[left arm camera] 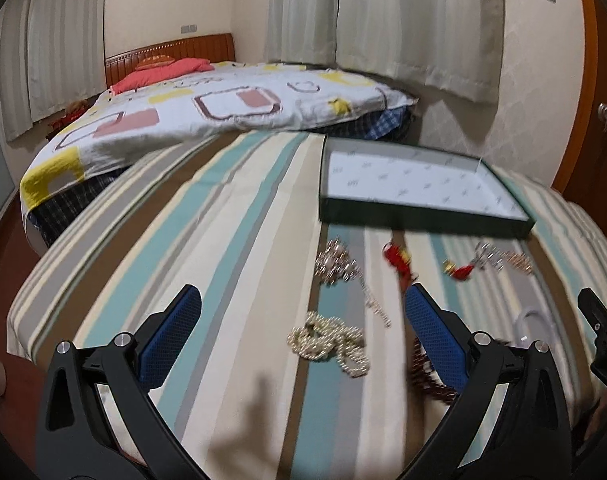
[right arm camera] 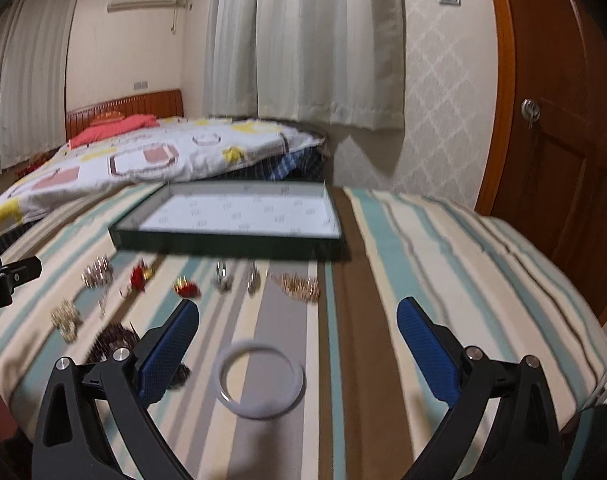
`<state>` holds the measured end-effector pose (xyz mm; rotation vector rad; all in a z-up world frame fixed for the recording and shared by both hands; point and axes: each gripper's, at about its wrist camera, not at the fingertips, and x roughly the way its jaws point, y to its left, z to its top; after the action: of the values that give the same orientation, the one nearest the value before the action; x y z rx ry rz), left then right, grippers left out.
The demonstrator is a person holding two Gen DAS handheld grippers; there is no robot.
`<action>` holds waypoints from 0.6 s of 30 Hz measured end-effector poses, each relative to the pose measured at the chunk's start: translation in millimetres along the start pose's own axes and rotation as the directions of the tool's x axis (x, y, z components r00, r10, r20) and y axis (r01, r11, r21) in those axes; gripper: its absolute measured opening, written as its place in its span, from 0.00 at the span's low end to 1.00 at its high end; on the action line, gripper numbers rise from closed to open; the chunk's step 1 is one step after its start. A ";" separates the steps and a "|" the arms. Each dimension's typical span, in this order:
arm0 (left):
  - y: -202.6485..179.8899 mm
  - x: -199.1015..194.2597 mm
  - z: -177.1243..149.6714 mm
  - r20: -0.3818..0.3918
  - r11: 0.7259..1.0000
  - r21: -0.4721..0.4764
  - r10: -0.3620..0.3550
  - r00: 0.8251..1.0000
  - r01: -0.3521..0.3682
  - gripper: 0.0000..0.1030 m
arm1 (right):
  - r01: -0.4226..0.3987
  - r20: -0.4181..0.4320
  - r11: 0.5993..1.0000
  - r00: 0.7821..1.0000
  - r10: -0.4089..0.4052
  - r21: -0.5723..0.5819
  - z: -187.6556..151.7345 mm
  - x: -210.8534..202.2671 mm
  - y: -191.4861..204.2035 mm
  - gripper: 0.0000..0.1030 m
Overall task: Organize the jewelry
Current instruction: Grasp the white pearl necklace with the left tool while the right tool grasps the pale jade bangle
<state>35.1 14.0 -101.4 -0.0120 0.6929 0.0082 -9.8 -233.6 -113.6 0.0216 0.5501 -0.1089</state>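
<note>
The left tongs (left arm camera: 303,320) stand wide apart and hold nothing, poised above a heap of pearl beads (left arm camera: 330,343) that lies between their blue pads, most likely so that the heap can be taken first; the right tongs (right arm camera: 297,334) are likewise spread wide and empty, with a white bangle (right arm camera: 260,380) lying flat on the cloth just below the gap, which suggests it is that hand's target; nothing has yet gone into the tray (left arm camera: 419,212), a shallow dark-walled box with a pale printed lining, set at the far side of the jewelry so that each piece can be carried forward into it; between tray and tongs the pieces lie loose and apart: a silvery chain cluster (left arm camera: 335,262), a red ornament (left arm camera: 397,260), a second small red piece (left arm camera: 459,270), a gold-toned chain (right arm camera: 301,286) and dark beads (right arm camera: 113,340) partly hidden behind a finger of the right tongs; the frames are blurred, so finer detail cannot be told; the surface is a striped cloth (right arm camera: 443,264) in teal, cream, grey and brown, soft enough that thin chains may be hard to pinch; beyond it stand a bed (left arm camera: 207,112) with a patterned quilt, pale curtains (right arm camera: 303,40) and a wooden door (right arm camera: 563,140).
</note>
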 end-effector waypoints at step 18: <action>-1.7 61.4 -29.3 -0.159 1.000 0.025 0.007 0.987 -0.003 0.87 | -0.053 -0.147 0.999 0.988 0.053 0.001 -33.3 41.0 10.7 0.94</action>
<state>63.6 12.2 -163.2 0.0127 0.8527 0.0032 8.8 -225.3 -163.6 0.0418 0.6968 -0.0551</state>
